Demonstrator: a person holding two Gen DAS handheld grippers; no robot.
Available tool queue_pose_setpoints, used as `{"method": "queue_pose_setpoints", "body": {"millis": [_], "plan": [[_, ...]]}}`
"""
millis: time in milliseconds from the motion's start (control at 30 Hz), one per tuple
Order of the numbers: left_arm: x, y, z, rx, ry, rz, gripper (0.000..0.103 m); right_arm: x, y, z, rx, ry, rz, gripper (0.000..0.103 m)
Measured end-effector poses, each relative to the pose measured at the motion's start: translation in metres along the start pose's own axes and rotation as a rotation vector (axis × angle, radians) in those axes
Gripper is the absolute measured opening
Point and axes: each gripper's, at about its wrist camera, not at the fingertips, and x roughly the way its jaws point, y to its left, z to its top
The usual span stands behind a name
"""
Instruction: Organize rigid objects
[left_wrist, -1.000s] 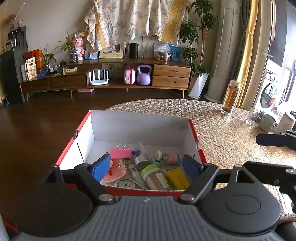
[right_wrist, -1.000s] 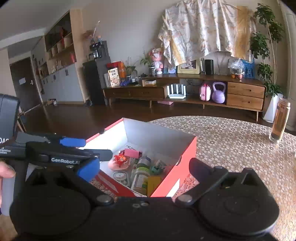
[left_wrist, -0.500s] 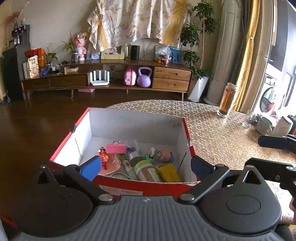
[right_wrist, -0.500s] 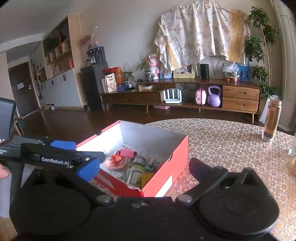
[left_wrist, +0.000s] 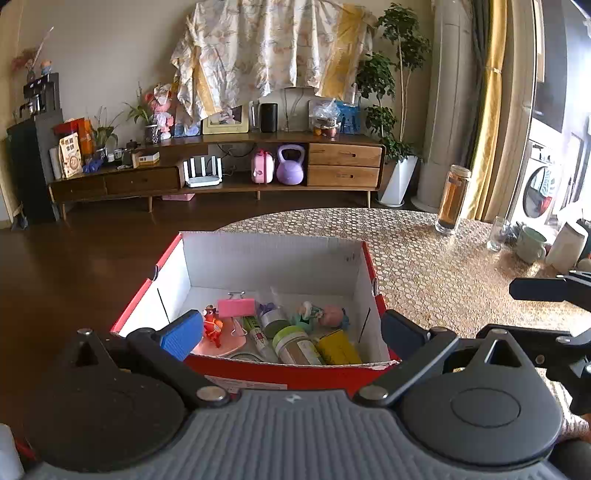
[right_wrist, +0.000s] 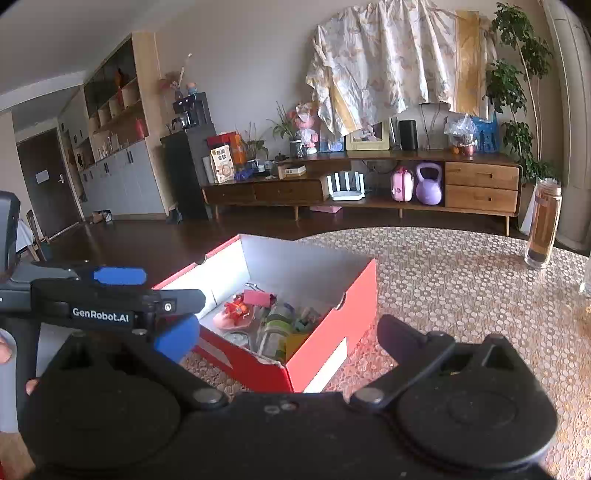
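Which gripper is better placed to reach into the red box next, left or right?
Probably left. The left gripper faces the red box squarely, jaws open and empty over its near wall. The right gripper views it obliquely, across a corner.

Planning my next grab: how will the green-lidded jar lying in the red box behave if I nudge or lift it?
The green-lidded jar lies on its side, so a nudge would probably roll it, though the yellow box alongside may block it. It looks rigid. Its smooth round body may slip in the tongs.
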Motion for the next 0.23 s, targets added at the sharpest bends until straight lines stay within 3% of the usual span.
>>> {"method": "queue_pose_setpoints", "body": {"millis": [233], "plan": [[0.0032, -0.0033, -0.0014, 0.011, 0.014, 0.013, 0.103, -0.0018, -0.0064, -0.0032, 0.016, 0.004, -0.011, 0.103]]}}
